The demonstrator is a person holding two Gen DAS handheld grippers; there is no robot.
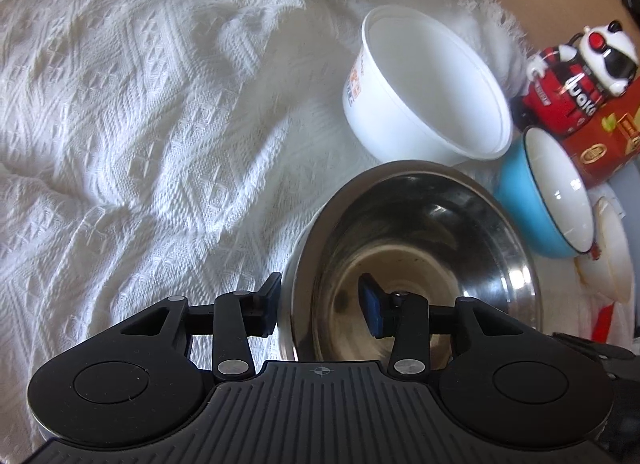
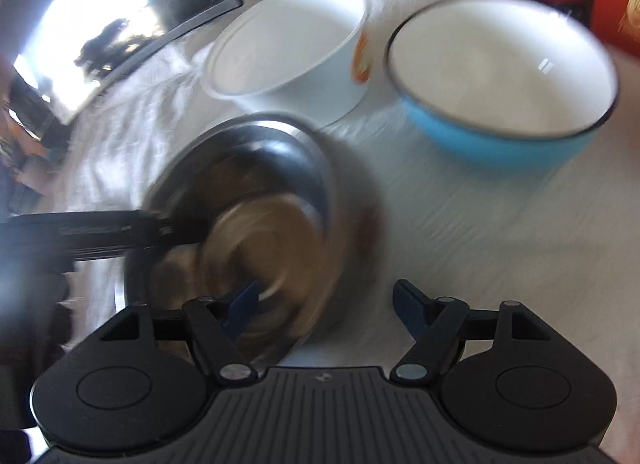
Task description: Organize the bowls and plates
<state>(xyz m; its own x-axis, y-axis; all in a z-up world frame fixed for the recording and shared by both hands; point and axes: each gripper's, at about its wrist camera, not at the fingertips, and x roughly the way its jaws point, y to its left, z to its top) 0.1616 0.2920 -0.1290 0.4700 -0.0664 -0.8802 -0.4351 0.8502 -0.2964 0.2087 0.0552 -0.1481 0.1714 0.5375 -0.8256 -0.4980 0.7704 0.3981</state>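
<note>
Left gripper (image 1: 318,310), jaws parted, straddles the near rim of the round stainless-steel bowl (image 1: 420,260) on the white woven cloth (image 1: 140,123); no pad presses. Right gripper (image 2: 324,310), also open, straddles the opposite rim.

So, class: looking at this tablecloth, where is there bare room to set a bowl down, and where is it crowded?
Free: the wide rumpled white cloth left of the steel bowl and white plastic bowl. Crowded: the right side, where the blue bowl, red box and toy sit close together.
</note>
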